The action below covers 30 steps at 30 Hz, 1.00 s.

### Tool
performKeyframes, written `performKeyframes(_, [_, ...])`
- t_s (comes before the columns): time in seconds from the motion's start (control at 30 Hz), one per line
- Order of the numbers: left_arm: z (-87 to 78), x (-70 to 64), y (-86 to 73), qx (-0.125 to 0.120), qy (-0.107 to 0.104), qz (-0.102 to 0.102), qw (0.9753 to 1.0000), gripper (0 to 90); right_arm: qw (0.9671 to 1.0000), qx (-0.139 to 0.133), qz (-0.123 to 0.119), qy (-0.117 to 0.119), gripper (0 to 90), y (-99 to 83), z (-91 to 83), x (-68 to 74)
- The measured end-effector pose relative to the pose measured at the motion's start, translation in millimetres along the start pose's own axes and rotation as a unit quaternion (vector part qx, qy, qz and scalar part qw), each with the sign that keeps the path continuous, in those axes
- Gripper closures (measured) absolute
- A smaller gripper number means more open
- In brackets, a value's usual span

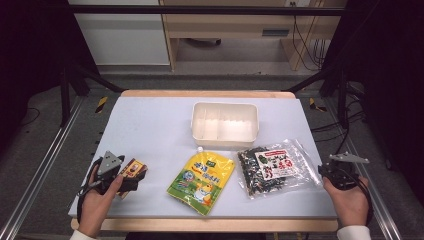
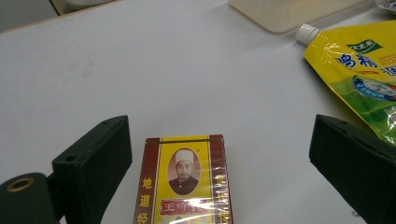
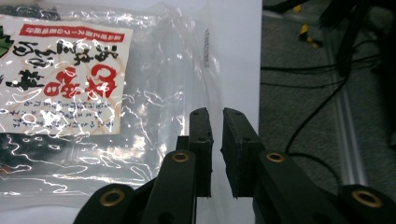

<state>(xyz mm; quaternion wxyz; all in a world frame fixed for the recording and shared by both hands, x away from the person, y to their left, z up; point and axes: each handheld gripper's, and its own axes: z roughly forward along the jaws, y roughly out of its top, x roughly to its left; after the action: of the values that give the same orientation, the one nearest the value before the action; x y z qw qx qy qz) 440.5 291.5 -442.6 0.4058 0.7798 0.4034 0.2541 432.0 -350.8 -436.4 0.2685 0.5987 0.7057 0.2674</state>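
Three packs still lay outside the empty tray (image 1: 225,121) at upper centre. Our left gripper (image 2: 219,154) had its fingers spread wide around the box (image 2: 183,182) at lower left, not yet clenched; our right gripper (image 3: 215,140), fingers nearly closed on nothing, waited beside the bag (image 3: 93,93).

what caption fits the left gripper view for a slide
Open left gripper straddling a small red and yellow box on the white table, yellow pouch off to the side.
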Motion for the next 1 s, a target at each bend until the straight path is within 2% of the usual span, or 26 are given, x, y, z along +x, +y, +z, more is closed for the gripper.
performKeyframes(0.13, [0.5,0.2,-0.2,0.001,0.001,0.0,1.0,5.5,0.9999,0.008,0.0,0.009,81.1,-5.7,5.5,0.9])
performKeyframes(0.33, [0.3,-0.1,-0.5,0.001,0.001,0.0,1.0,5.5,0.9998,0.008,0.002,0.017,75.0,-7.5,9.3,0.7])
performKeyframes(0.5, [1.1,-0.1,-0.7,0.003,0.0,0.0,1.0,5.5,0.9996,0.019,0.002,0.021,71.3,-8.3,14.2,1.7])
performKeyframes(0.57, [1.4,-0.3,-0.9,0.005,0.0,0.001,1.0,5.5,0.9995,0.02,0.011,0.024,69.9,-9.4,15.8,1.4])
performKeyframes(0.7, [0.8,-0.7,-0.4,0.003,0.001,0.002,1.0,5.5,0.9993,0.03,0.015,0.017,70.6,-13.8,16.8,-0.2])
performKeyframes(1.0, [1.0,-1.0,-0.4,0.004,0.0,0.005,1.0,5.5,0.9994,0.022,0.018,0.021,69.9,-16.2,12.0,-1.3])
